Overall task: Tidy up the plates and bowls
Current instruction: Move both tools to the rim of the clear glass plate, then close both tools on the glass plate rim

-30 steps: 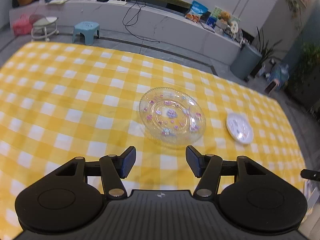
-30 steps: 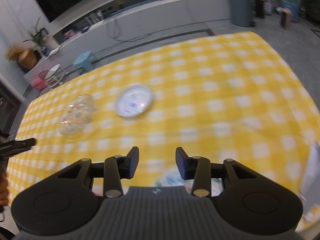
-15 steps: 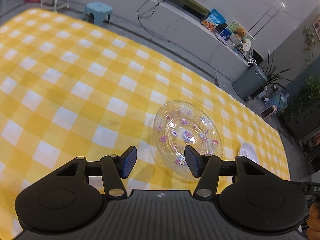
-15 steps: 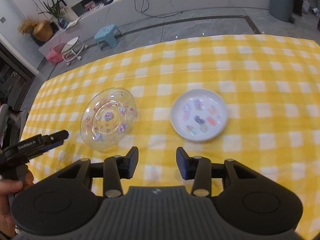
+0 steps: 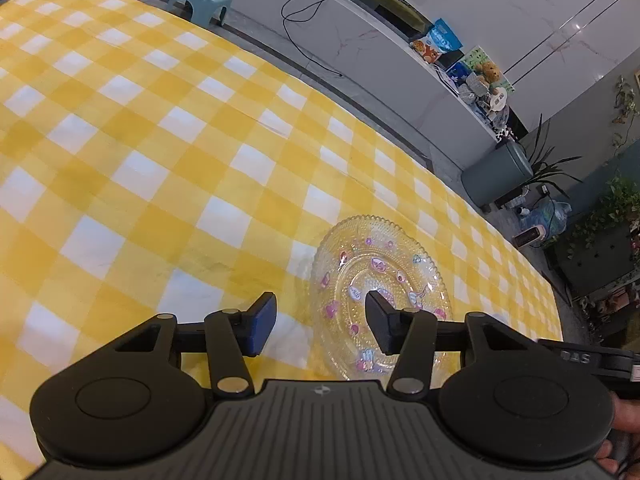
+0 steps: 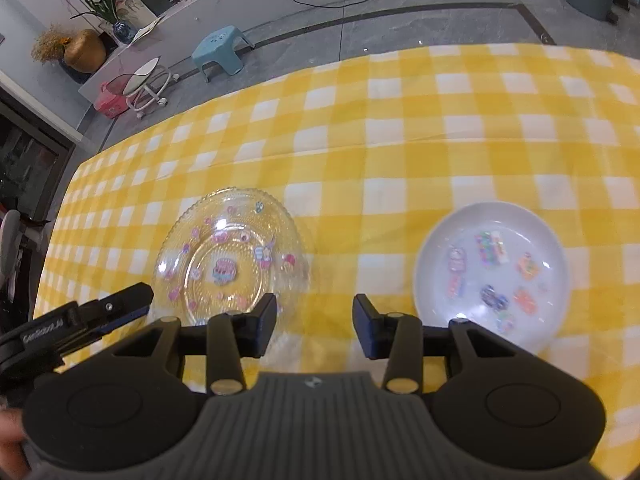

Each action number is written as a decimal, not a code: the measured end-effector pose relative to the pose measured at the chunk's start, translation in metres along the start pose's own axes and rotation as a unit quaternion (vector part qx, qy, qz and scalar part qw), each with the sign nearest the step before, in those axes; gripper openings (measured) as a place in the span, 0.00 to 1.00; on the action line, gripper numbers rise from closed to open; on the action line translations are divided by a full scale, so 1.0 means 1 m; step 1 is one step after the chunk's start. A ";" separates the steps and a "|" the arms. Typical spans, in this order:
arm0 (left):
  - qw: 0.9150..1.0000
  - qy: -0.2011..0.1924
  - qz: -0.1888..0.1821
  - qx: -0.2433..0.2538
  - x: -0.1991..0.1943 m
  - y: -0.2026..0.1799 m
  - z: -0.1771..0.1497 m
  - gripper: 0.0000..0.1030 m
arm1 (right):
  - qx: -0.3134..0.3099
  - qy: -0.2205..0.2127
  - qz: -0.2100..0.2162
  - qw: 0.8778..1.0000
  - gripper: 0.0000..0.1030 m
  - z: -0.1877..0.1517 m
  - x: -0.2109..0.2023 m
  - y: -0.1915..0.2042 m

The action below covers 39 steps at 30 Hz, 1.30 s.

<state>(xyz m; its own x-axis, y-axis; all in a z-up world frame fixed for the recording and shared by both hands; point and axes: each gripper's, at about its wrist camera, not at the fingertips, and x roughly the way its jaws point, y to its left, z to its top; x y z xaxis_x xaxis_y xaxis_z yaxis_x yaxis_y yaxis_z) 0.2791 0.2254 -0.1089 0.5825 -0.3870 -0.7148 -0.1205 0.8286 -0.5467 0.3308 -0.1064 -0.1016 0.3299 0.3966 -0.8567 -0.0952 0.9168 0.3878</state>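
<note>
Both sets of jaws stand apart and grip nothing: those of the left gripper (image 5: 321,328) are closing, with the near left rim of the clear glass plate (image 5: 380,292) seen between the fingers, though the pads do not press on it; those of the right gripper (image 6: 315,330) are parted over bare cloth, nothing between them. The glass plate, beaded at the rim and dotted with small pink and blue cartoon stickers, lies flat on the yellow-and-white checked tablecloth (image 5: 168,168). In the right wrist view the white plate (image 6: 492,276), also flat and carrying coloured stickers, lies to the right of the glass plate, well apart from it, and the right gripper sits nearer the camera than both, in front of the gap between them. The left gripper's finger shows there too, just to the left of the glass plate at its near edge. Beyond the glass plate, past the far edge of the cloth, stand a light blue stool (image 6: 222,52) on the grey floor and a long white counter (image 5: 360,40).
</note>
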 end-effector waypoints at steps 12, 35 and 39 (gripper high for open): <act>1.000 0.004 -0.012 -0.001 0.012 -0.003 0.005 0.57 | 0.028 -0.010 0.036 0.999 0.40 0.012 0.023 -0.001; 0.999 0.021 0.011 0.023 0.012 -0.013 -0.001 0.11 | 0.018 -0.001 0.026 0.999 0.09 0.002 0.020 0.002; 1.000 0.019 0.001 0.018 0.008 -0.013 0.001 0.10 | 0.031 -0.006 0.040 0.999 0.08 0.002 0.010 -0.003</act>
<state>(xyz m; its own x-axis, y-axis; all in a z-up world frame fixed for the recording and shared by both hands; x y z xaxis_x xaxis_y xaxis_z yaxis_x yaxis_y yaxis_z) 0.2860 0.2117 -0.1068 0.5511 -0.4003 -0.7322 -0.0918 0.8430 -0.5300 0.3360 -0.1056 -0.1107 0.3341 0.4673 -0.8185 -0.0629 0.8776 0.4753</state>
